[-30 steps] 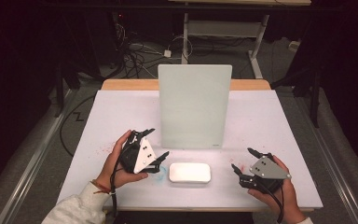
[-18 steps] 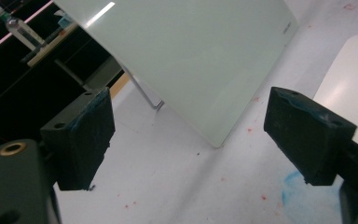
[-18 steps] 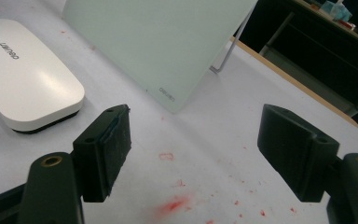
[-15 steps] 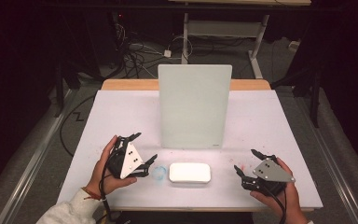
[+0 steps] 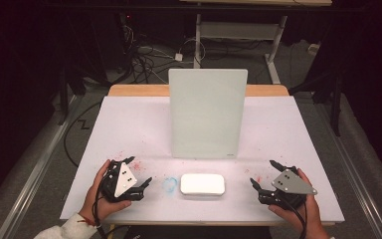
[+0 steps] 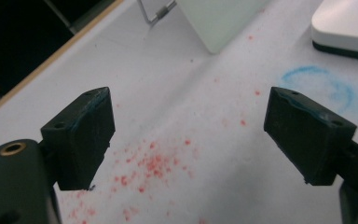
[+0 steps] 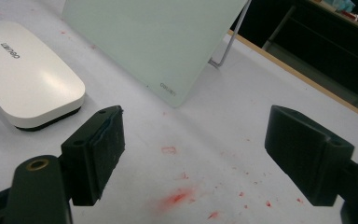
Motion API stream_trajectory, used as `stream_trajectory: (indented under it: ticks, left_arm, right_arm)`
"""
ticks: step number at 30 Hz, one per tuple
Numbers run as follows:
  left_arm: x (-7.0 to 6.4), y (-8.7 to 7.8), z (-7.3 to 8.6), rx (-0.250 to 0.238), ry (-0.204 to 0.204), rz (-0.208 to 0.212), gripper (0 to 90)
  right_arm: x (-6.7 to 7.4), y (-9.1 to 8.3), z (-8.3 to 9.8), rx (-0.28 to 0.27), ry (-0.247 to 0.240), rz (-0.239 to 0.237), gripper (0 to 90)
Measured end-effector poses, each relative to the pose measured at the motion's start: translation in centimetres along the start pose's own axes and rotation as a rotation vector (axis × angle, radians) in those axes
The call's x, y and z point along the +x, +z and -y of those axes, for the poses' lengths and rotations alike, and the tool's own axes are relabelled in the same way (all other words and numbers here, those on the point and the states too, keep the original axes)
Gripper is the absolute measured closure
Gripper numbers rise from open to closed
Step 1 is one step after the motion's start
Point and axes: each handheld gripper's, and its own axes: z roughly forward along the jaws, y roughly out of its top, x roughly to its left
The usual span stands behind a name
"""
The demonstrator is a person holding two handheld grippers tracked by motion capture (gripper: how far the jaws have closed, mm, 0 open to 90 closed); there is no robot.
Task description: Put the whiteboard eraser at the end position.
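A pale green glass board (image 5: 207, 112) stands upright on a wire stand in the middle of the white table (image 5: 129, 124). In front of it lies a white board eraser (image 5: 202, 184), also seen in the right gripper view (image 7: 25, 79) and the left gripper view (image 6: 349, 25). My left gripper (image 5: 138, 174) rests low at the front left, open and empty, its jaws wide apart (image 6: 191, 135). My right gripper (image 5: 263, 174) sits at the front right, open and empty too (image 7: 193, 156). Each is apart from the eraser.
A blue marker ring (image 5: 169, 184) is drawn on the table just left of the eraser. Red marker specks (image 6: 154, 163) and smears (image 7: 177, 198) dot the surface near both grippers. A wooden edge (image 5: 139, 90) runs behind the table. Cables lie on the floor beyond.
My left gripper has drawn back toward the front left and sunk lower to the table. The right gripper has slid slightly back and down. The eraser and board stay put.
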Motion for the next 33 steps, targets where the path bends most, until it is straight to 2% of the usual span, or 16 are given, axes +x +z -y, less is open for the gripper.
stream_trajectory:
  ticks: [5, 9, 15, 19, 33]
  left_arm:
    - [-0.09, -0.11, -0.44, -0.028, -0.005, -0.01, 15.9]
    - [-0.16, -0.08, -0.45, -0.022, 0.01, -0.009, 15.9]
    - [-0.08, -0.44, -0.57, -0.044, -0.001, -0.015, 15.9]
    - [-0.18, -0.4, -0.6, -0.038, 0.011, -0.006, 15.9]
    - [-0.13, -0.21, -0.73, -0.037, -0.006, -0.002, 15.9]
  right_arm:
    - [-0.02, -0.09, -0.04, 0.002, -0.007, 0.008, 20.0]
    - [0.02, -0.14, -0.02, 0.004, -0.015, 0.015, 20.1]
    - [0.22, -0.35, -0.08, 0.005, -0.018, 0.026, 20.6]
    - [0.29, -0.45, -0.13, 0.003, -0.014, 0.029, 20.8]
    - [0.19, -0.36, 0.07, 0.008, -0.012, 0.027, 21.0]
